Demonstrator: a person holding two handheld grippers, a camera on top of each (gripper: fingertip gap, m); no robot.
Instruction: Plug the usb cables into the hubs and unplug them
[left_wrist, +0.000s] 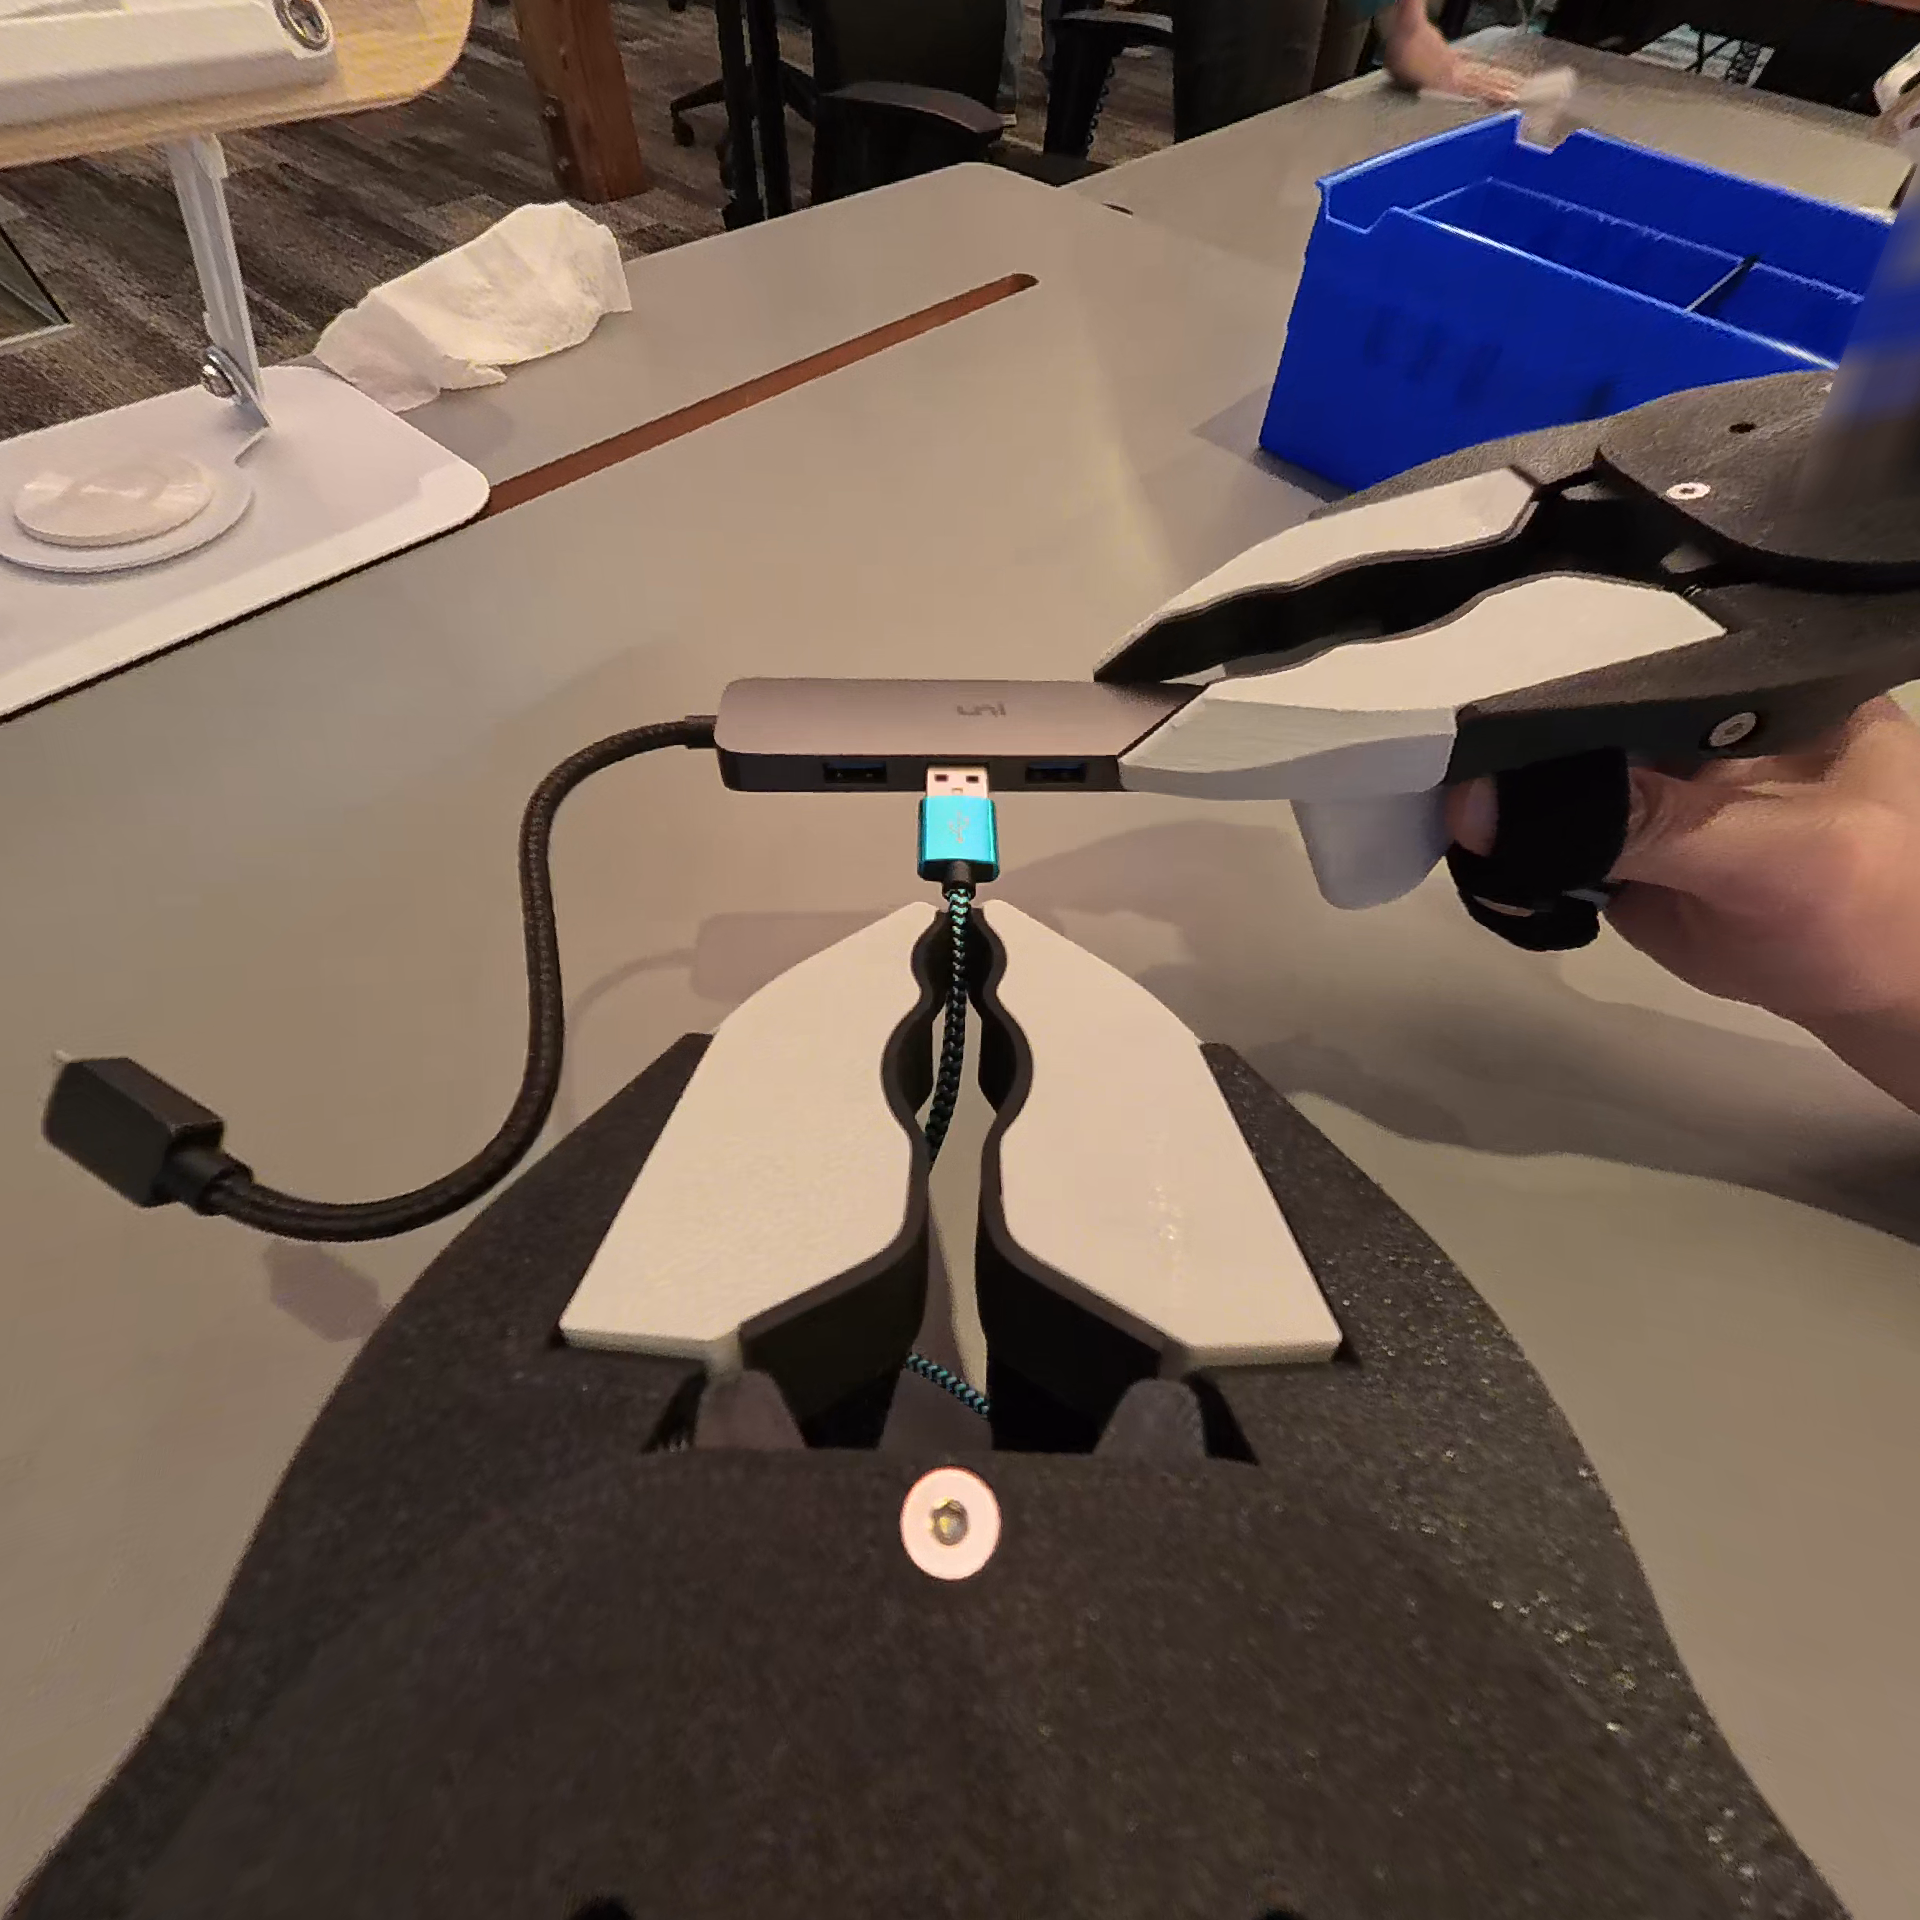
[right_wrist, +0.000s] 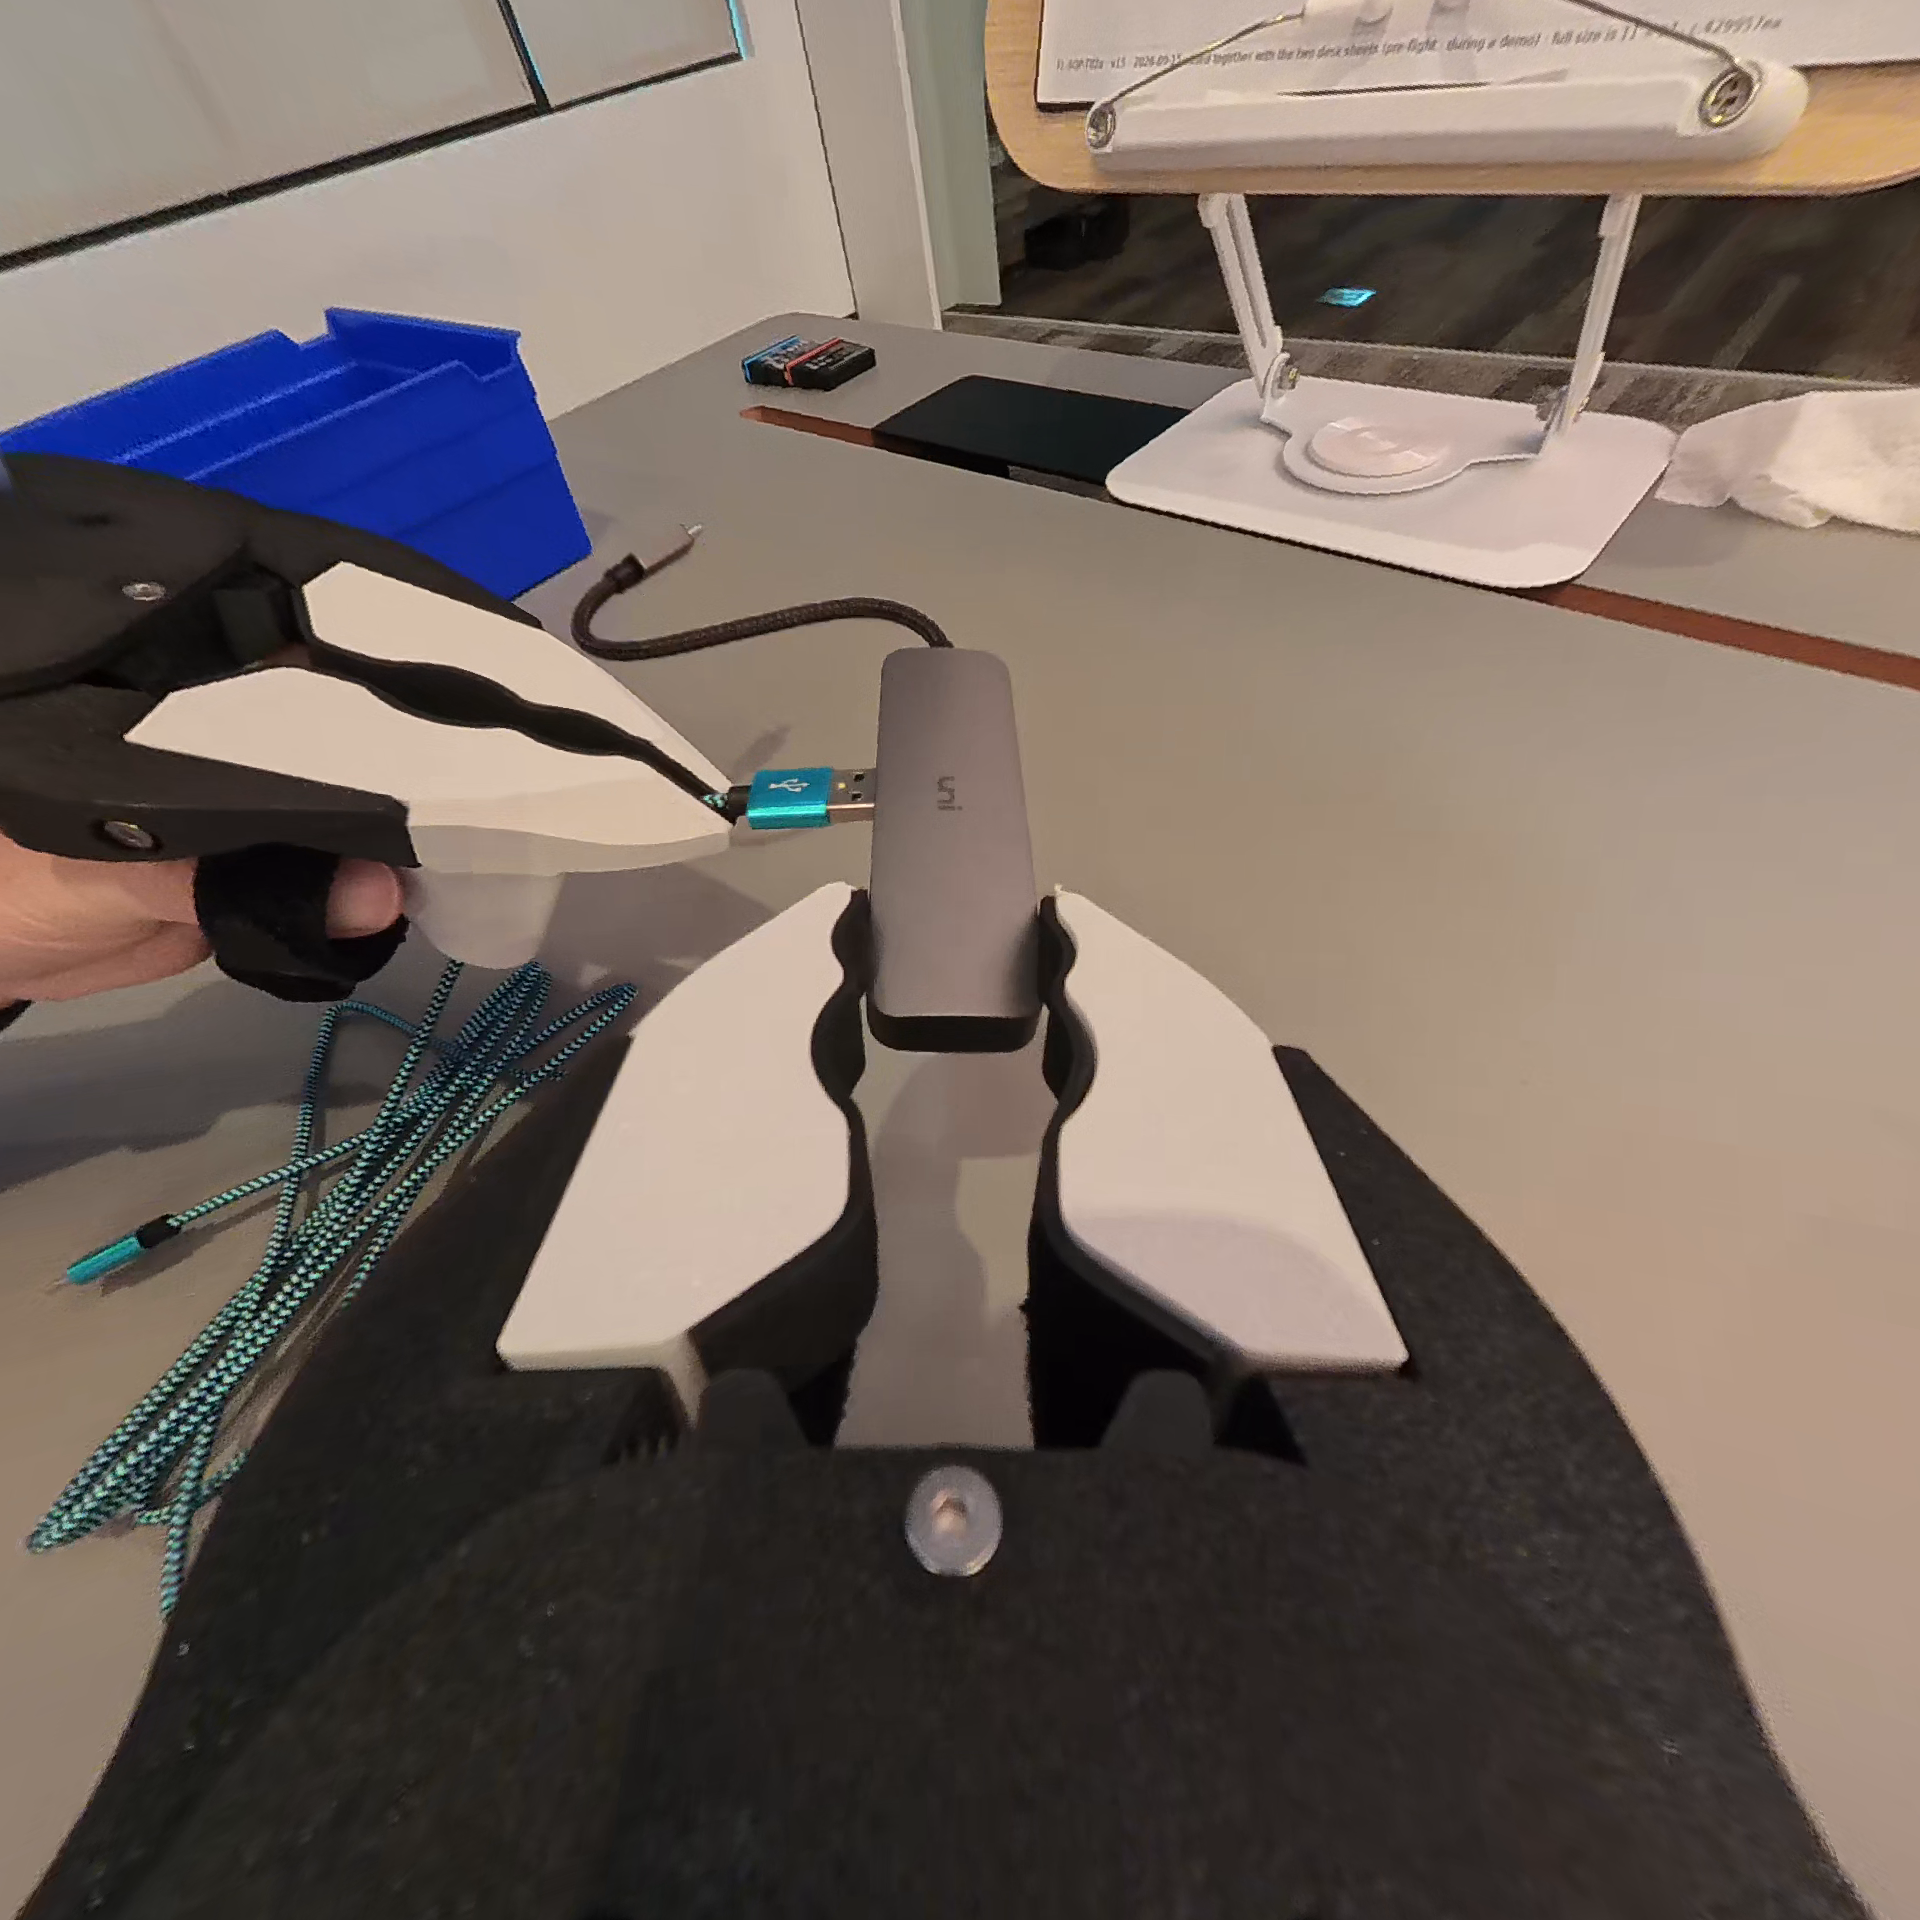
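My left gripper (left_wrist: 958, 906) is shut on the black-and-teal braided cable (left_wrist: 951, 1049) just behind its teal USB plug (left_wrist: 956, 836). The plug's metal tip (left_wrist: 957, 779) sits at the middle port of the grey hub (left_wrist: 935, 717), with metal still showing. My right gripper (right_wrist: 951, 894) is shut on the hub's near end (right_wrist: 951, 831) and holds it above the grey table. In the right wrist view the plug (right_wrist: 795, 798) meets the hub's left side, held by the left gripper (right_wrist: 727, 816). The right gripper also shows in the left wrist view (left_wrist: 1138, 707).
The hub's own black cable (left_wrist: 540, 997) curls left to a black plug (left_wrist: 120, 1127). Loose coils of teal cable (right_wrist: 343, 1143) lie at left. A blue bin (left_wrist: 1558, 301), a white stand (right_wrist: 1392, 468), crumpled paper (left_wrist: 488, 301), a dark pad (right_wrist: 1029, 426) and small boxes (right_wrist: 808, 361) stand farther back. Left tips to right tips: about 6 cm.
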